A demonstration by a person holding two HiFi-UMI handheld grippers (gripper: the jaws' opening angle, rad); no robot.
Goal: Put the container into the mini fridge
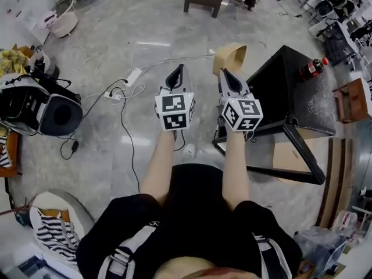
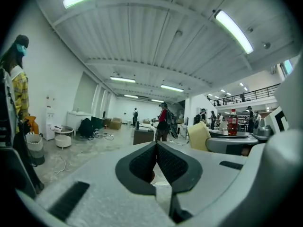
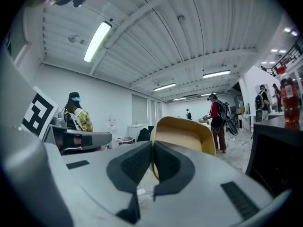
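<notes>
No container and no mini fridge can be told in any view. Both grippers are held side by side at waist height over the floor, pointing forward. My left gripper (image 1: 177,70) has its jaws pressed together with nothing between them, and its own view shows the same (image 2: 156,144). My right gripper (image 1: 224,72) is likewise shut and empty (image 3: 152,143), aimed at a tan curved chair (image 3: 184,131). A red cola bottle (image 1: 313,68) stands on the black table (image 1: 290,97) to the right of the right gripper.
The tan chair (image 1: 230,56) stands just beyond the gripper tips. A power strip (image 1: 132,77) with cables lies on the floor to the left. A black and white bag (image 1: 40,109) sits far left, a wooden box (image 1: 352,100) far right. People (image 2: 162,122) stand in the distance.
</notes>
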